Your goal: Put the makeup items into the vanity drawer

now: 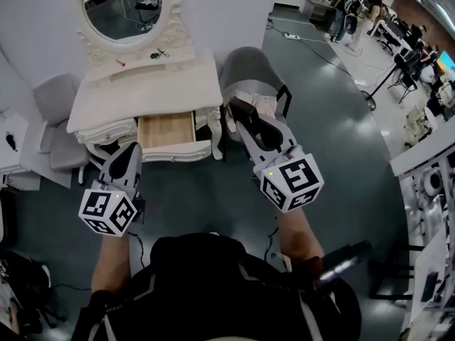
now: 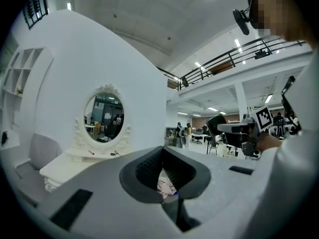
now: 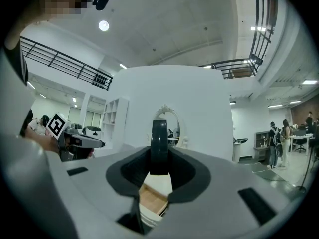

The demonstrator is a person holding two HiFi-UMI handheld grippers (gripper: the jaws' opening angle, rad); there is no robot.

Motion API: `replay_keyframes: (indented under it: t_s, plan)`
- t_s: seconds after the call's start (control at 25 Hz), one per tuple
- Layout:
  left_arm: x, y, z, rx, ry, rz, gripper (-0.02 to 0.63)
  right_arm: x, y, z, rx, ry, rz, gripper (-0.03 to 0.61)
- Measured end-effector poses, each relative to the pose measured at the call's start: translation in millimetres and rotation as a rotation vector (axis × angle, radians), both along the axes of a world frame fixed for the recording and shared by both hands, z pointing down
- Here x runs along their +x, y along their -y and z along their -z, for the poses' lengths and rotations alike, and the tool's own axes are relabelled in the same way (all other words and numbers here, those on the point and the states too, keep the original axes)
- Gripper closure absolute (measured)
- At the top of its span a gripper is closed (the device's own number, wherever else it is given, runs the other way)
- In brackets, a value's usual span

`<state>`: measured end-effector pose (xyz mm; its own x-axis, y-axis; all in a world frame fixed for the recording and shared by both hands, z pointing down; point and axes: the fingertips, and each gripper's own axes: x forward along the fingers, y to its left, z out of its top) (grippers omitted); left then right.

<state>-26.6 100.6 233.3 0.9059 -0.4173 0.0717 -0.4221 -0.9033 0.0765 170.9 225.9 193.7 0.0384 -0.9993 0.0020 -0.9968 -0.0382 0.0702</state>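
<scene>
One white vanity table (image 1: 142, 91) is seen from above, set against a white wall, and an oval mirror (image 1: 124, 6) is mounted at its back. A grey chair (image 1: 245, 66) is placed just beside the table's right end. The drawer (image 1: 166, 131) is pulled out towards the person, and its bare wooden bottom is exposed.

Both grippers are held level and pointed at the table. The right gripper (image 1: 238, 112) is held to the right of the open drawer, over the front of the chair. The left gripper (image 1: 131, 151) is held near the drawer's left front corner.

In the right gripper view, the right gripper's fingers (image 3: 135, 169) are clamped on a black makeup item (image 3: 159, 143). The item is held upright with its narrow edge towards the camera. Its long axis is set up and down, and its rounded top is raised above the jaw tips. The drawer is seen below and beyond it.

In the left gripper view, the fingers (image 2: 148, 168) are parted by a narrow gap. A small pale thing (image 2: 166, 185) with a blue spot is seen in that gap; whether it is gripped cannot be told.
</scene>
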Motion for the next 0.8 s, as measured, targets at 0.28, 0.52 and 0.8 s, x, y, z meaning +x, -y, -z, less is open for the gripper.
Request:
replay_keyframes:
  t_s: [0.28,0.52,0.8]
  plan:
    - [15,35,8,0.009,-0.029,0.01,0.609,15,27,-3,-0.005,0.007,-0.014,0.477]
    - [18,90,0,0.029,-0.03,-0.004,0.609,12,73,2,-0.017,-0.03,-0.052,0.477]
    - [13,160,10,0.075,-0.031,-0.041,0.609,-1,143,0,-0.035,-0.011,-0.088,0.477]
